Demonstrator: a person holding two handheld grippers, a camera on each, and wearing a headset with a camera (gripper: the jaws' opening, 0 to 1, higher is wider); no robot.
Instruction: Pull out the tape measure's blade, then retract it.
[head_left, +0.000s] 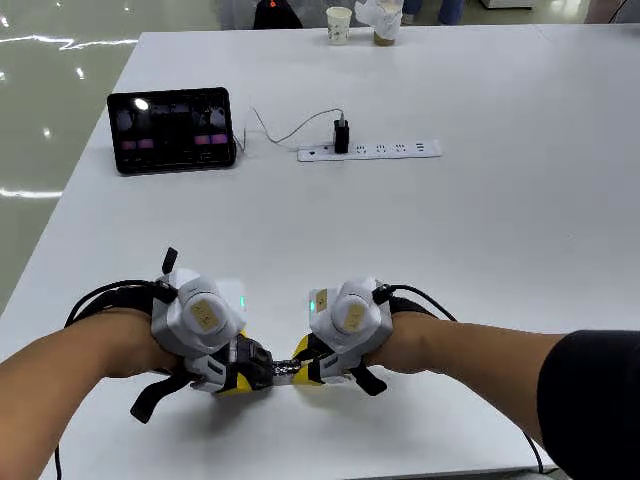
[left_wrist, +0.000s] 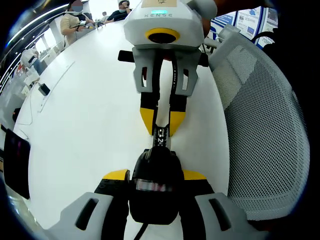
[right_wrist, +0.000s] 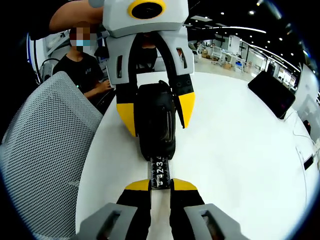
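One tape measure (left_wrist: 154, 192), black case, sat low and centre in the head view, right by the near edge of the white table (head_left: 450, 230). One blade (right_wrist: 160, 172) was out, just a short stretch, with numerals 2, 3, 4 showing. Two grippers were on it. The left gripper (left_wrist: 155, 176) was clamped around the case, yellow tips pressed to both sides. The right gripper (right_wrist: 160, 186) had its jaws squeezed together on the blade, nose to nose with the other. Further up the table: one dark tablet (head_left: 172, 130) at upper left, one power strip (head_left: 370, 150) with one charger (head_left: 341, 135) plugged in, two paper cups (head_left: 339, 25) at the top edge. One grey mesh chair (left_wrist: 265, 125) stood beside the table, glossy floor (head_left: 40, 90) lay at left, and people sat in the background of the gripper views
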